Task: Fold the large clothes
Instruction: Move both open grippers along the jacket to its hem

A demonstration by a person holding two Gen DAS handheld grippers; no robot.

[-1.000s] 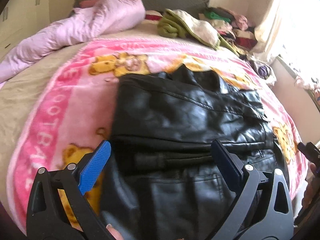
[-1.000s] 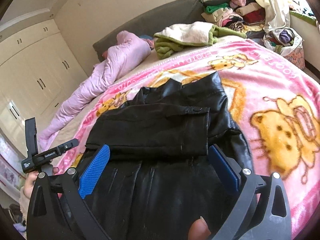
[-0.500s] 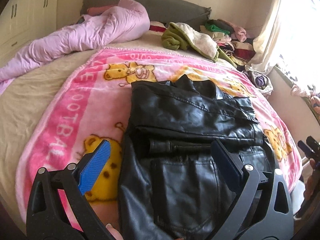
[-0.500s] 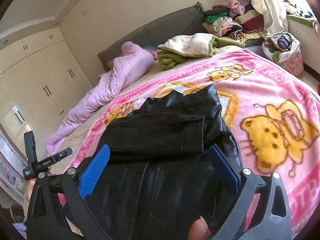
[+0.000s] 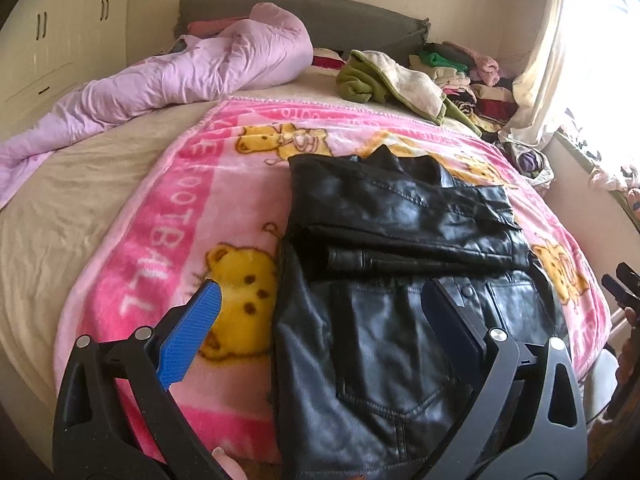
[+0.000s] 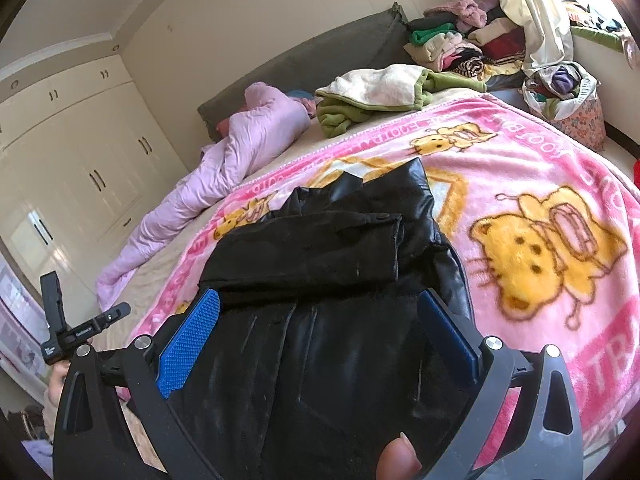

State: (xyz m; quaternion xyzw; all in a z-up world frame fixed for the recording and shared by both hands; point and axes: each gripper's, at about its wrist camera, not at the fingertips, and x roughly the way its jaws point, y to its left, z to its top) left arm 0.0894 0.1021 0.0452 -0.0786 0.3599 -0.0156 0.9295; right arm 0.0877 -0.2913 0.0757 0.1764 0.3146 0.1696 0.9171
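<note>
A black leather jacket point(image 5: 400, 240) lies flat on a pink cartoon blanket point(image 5: 168, 232) on the bed, both sleeves folded across its chest. It also shows in the right wrist view point(image 6: 320, 272). My left gripper point(image 5: 320, 300) is open and empty, held above the jacket's lower left part. My right gripper point(image 6: 320, 308) is open and empty, held above the jacket's hem on the other side. The left gripper's body point(image 6: 72, 332) shows at the left edge of the right wrist view; part of the right gripper point(image 5: 624, 284) shows at the right edge of the left wrist view.
A lilac duvet point(image 5: 192, 76) is bunched at the bed's far left. A green and cream blanket point(image 5: 392, 80) lies near the grey headboard point(image 5: 340, 20). Stacked clothes point(image 6: 460, 44) and a floral bag point(image 6: 568, 96) stand by the window. White wardrobes point(image 6: 80, 152) line the left wall.
Both grippers have pulled back and up from the jacket, so more of the bed shows. The jacket has not moved. Both stay open.
</note>
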